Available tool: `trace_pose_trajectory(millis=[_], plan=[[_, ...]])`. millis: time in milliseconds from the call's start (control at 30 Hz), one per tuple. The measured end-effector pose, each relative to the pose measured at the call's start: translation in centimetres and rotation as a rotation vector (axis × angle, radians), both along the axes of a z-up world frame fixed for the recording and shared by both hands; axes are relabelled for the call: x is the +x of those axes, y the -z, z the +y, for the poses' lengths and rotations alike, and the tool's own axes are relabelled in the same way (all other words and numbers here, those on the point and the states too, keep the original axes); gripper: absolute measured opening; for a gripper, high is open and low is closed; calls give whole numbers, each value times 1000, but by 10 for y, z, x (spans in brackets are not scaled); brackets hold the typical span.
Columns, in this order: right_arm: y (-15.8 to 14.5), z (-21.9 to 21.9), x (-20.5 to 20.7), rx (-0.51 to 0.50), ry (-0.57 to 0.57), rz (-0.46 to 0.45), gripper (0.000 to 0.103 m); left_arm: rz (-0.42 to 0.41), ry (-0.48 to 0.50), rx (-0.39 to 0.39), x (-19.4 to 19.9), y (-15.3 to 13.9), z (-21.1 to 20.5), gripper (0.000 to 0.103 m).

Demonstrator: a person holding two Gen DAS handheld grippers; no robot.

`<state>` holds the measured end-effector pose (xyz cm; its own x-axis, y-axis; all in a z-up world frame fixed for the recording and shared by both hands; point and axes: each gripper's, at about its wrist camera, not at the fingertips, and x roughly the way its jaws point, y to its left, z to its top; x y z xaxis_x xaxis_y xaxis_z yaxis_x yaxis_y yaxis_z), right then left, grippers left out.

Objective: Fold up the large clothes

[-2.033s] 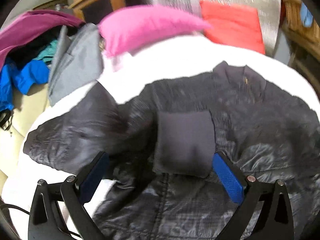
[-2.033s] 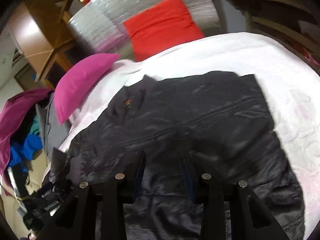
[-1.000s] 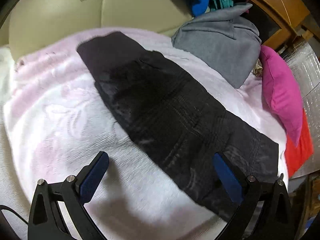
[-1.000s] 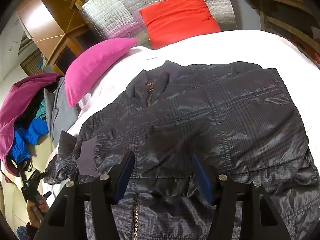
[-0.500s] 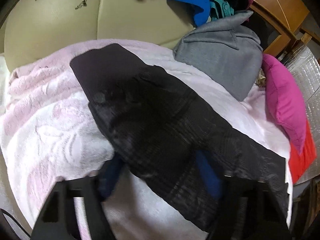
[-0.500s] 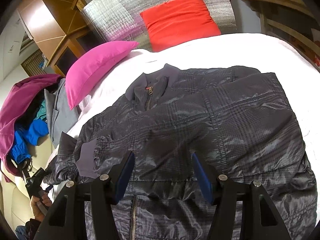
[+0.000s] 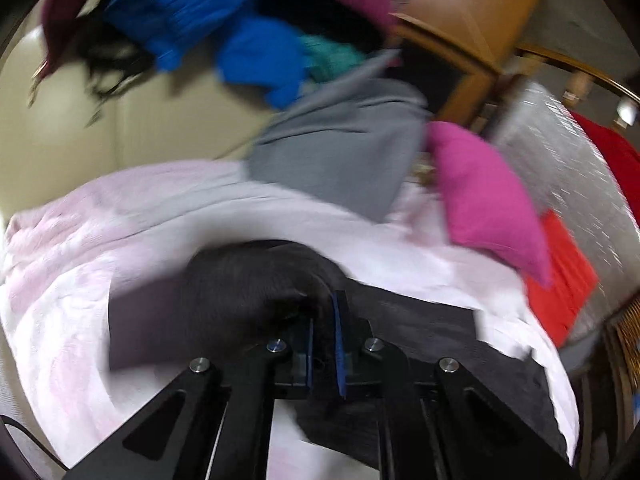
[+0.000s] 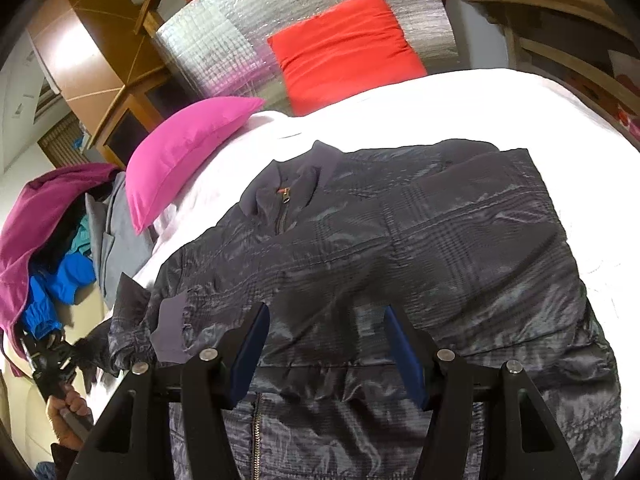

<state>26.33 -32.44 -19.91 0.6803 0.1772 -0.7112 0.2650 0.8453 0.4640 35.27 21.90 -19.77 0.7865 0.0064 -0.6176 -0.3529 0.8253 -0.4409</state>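
Observation:
A dark shiny quilted jacket lies front up on the pale pink blanket, zipper and collar toward the pillows. My right gripper hovers open over the jacket's lower front, nothing pinched between its blue pads. In the left wrist view my left gripper is shut on the jacket sleeve, whose dark fabric bunches up in front of the pads. The right wrist view shows that left gripper at the far left edge, with a hand on it, at the sleeve's end.
A pink pillow and a red cushion lie at the head of the blanket against a silver foil mat. A grey garment and a pile of blue and purple clothes crowd the cream sofa on the left. Wooden furniture stands behind.
My left gripper has closed on the sleeve and risen with it, so the flat sleeve is now bunched at the pads. The right gripper has stayed put.

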Motion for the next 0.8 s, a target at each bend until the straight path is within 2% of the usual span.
trace_pose_trajectory(millis=[100,233,400,567,800], plan=[[-1,-5,-3,4,11,-3,64,-41,97,54,-1,-18,-44,7],[-1,-13,-8,15,26,-4,64,-81,216,187,-5,-32,-109,6],[0,-26,-14,29,52,-7,64,-114,350,233,-13,-37,-174,6],[3,-40,-18,46,80,-3,64,-124,509,278,-30,-32,-244,6],[10,-58,-20,87,108,9,64,-108,727,381,-61,-8,-327,6]])
